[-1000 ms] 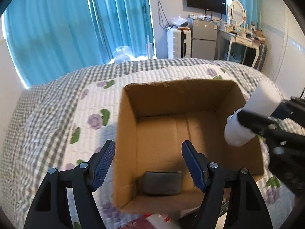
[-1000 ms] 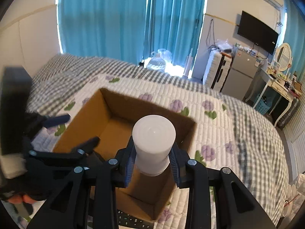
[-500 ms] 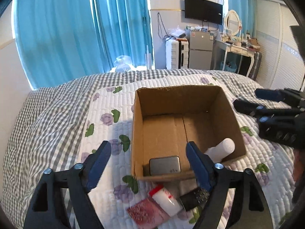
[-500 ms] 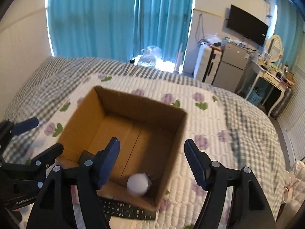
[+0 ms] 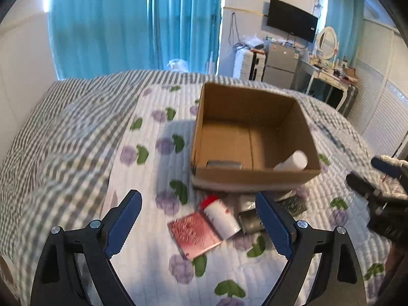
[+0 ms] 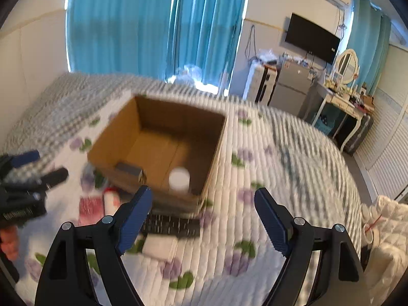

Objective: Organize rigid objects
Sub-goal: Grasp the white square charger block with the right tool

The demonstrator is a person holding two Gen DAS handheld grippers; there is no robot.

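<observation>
Left gripper (image 5: 199,221) spread above bed items, right gripper (image 6: 202,219) seemingly spread empty

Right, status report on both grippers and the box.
Left gripper open, empty. Right gripper open, empty. White bottle and grey case lying in box. Red-capped bottle, remote on the bed, unobstructed.

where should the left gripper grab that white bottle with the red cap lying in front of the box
Grip the white bottle across its round body, about mid-length, coming down from above. It lies on its side on the quilt, red cap toward the cardboard box, with the red booklet close on one flank, so the fingers must straddle it crosswise. The left gripper is already open.
</observation>
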